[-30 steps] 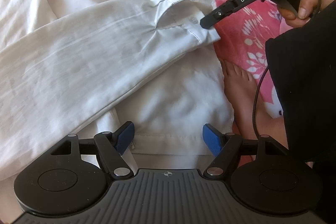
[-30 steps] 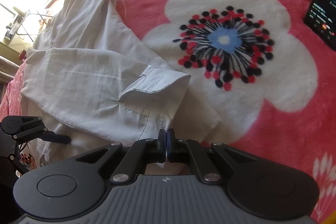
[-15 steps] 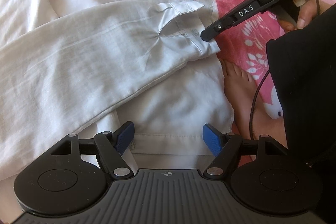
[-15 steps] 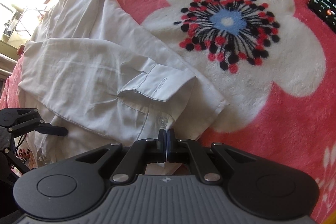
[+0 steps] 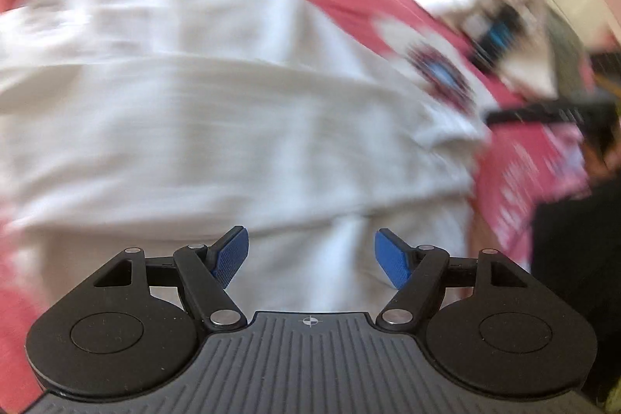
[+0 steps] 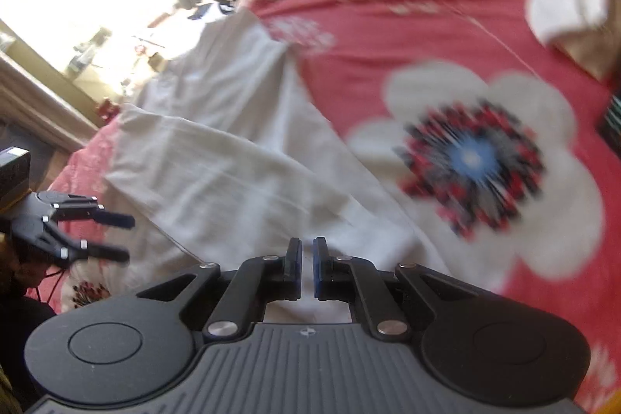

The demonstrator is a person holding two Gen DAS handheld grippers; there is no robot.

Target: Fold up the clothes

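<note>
- Pink fleece blanket with big white flowers (image 6: pixel 427 37) over the bed: carries everything here.
- White long-sleeved cotton shirt (image 5: pixel 233 127): lies spread flat on the blanket, ahead of both grippers and filling most of the left wrist view, which is badly blurred.
- Shirt's white sleeve (image 6: pixel 240 189): lies folded over the shirt body, with its long axis slanting across the body from the left gripper's side towards the right gripper's; ends in a cuff (image 5: pixel 446 134) at the shirt's edge, close beside the flower print.
- Left gripper, black with blue pads (image 5: pixel 311 255): hangs above the shirt's lower part with jaws spread wide and nothing between them; also shows at the left edge of the right wrist view (image 6: pixel 126 236), clear of the cloth.
- Right gripper, same make (image 6: pixel 306 266): points down at the cuff end, pads parted by a narrow slit, no cloth visibly pinched.
- Judging from this: sleeve looks placed, so probably the lengthwise fold next; the edge nearest both grippers runs crosswise to their fingers, with the left gripper over the body and the right nearer the cuff corner.
</note>
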